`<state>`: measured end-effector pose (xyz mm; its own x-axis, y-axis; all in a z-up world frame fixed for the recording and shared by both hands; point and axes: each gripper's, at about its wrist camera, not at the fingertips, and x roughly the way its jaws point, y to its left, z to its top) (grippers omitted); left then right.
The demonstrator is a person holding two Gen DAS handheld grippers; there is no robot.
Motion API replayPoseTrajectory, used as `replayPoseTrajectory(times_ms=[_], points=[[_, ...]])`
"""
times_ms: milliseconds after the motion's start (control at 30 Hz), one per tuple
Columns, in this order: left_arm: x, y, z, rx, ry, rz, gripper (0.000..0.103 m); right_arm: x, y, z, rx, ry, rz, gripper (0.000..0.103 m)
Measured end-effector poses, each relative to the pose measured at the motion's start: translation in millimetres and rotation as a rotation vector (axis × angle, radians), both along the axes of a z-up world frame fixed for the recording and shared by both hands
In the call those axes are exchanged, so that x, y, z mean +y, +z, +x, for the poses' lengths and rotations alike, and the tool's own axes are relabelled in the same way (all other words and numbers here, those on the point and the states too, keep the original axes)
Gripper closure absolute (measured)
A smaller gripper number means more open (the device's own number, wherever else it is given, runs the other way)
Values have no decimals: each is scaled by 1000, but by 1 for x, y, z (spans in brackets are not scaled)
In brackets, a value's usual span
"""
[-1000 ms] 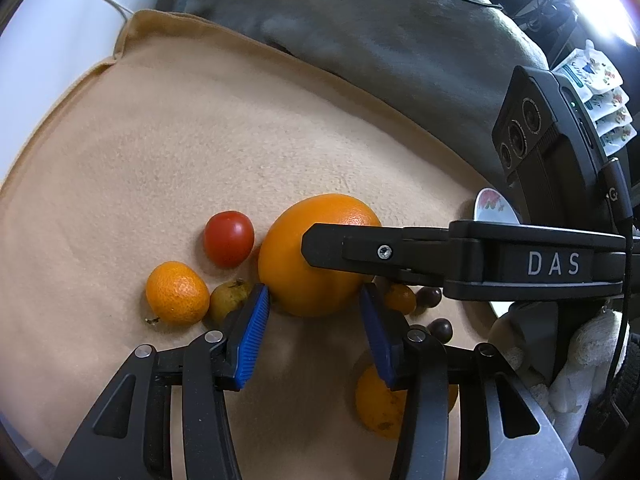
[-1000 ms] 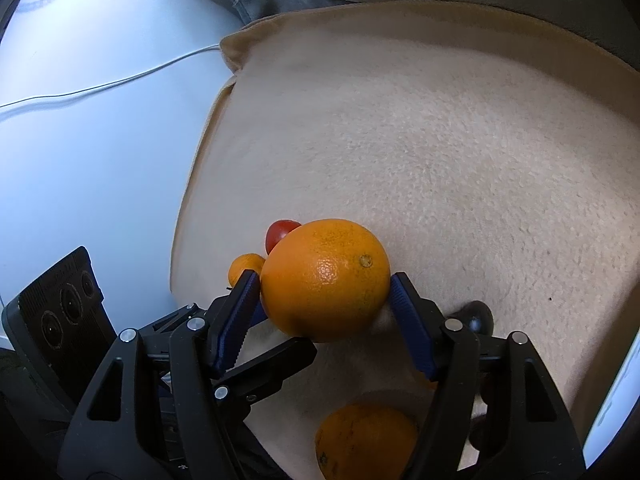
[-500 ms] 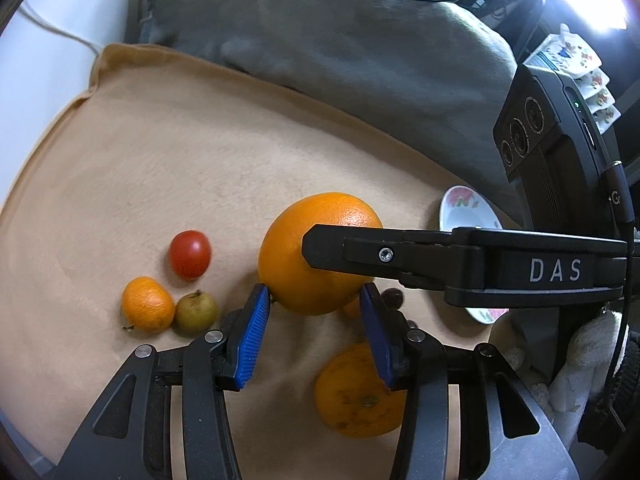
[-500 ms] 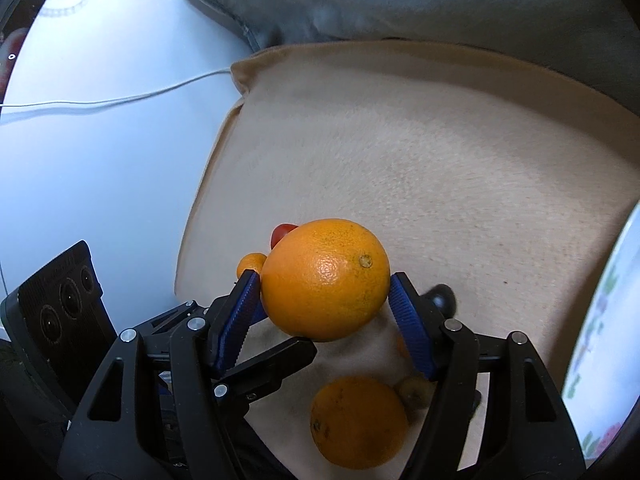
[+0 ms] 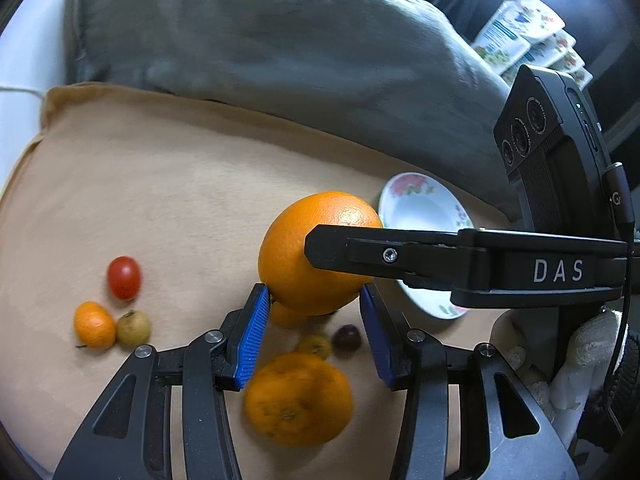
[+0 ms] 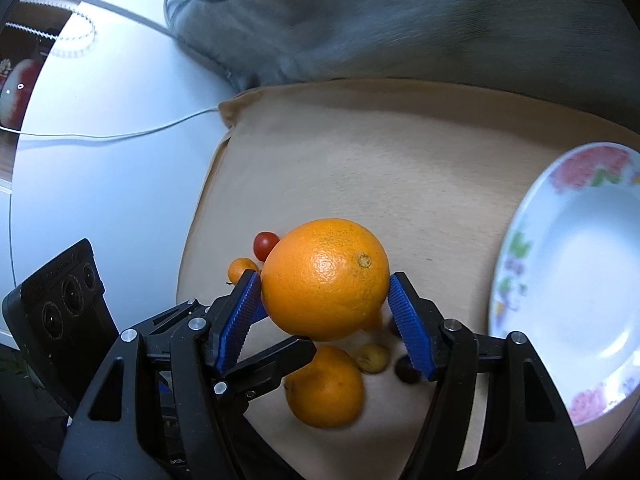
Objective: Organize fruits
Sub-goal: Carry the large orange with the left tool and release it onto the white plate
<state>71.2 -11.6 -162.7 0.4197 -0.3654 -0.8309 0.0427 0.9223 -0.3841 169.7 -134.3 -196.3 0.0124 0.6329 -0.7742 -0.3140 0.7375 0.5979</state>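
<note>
Your right gripper [image 6: 324,312] is clamped on the big orange [image 6: 326,278], both blue pads pressing its sides, and it hangs above the tan blanket [image 6: 380,168] with the flowered plate [image 6: 516,248] just to its right. Your left gripper [image 5: 310,340] stands apart with nothing between its pads, below that orange in its own view. The widest bare stretch of blanket lies toward its far edge, where it meets the rumpled grey blanket [image 5: 280,48]; on the left the tan edge gives way to a white tabletop [image 6: 100,176] crossed by a thin white cable [image 6: 120,135]. A second orange [image 5: 298,398] lies blurred on the blanket beneath the grippers, beside a small yellowish fruit [image 5: 314,345] and a dark round one [image 5: 347,336]; another small orange fruit is mostly hidden behind the held one. Off to the left sit a red tomato [image 5: 124,278], a small tangerine [image 5: 94,325] and a dull green fruit [image 5: 133,327]. The plate's lower edge is covered by the right gripper's arm in the left view.
</note>
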Motion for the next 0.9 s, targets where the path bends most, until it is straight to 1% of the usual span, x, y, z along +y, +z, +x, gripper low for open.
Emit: replayPoseTrajectory(times_ms=[367,567,733,900], points=[[-50,4,13,0,-125,-9,57,-60,5,-6,0,-129,-7,34],[-76,0,18,8,-182,-15,57,-93,5,-14,9,-196,-11,34],[-97,-2,29,20,-218,-17,57,-111,3,-16,16,-235,-16,34],[-109,-6,27,30,-247,-17,57,-125,-1,-20,31,-259,-18,34]])
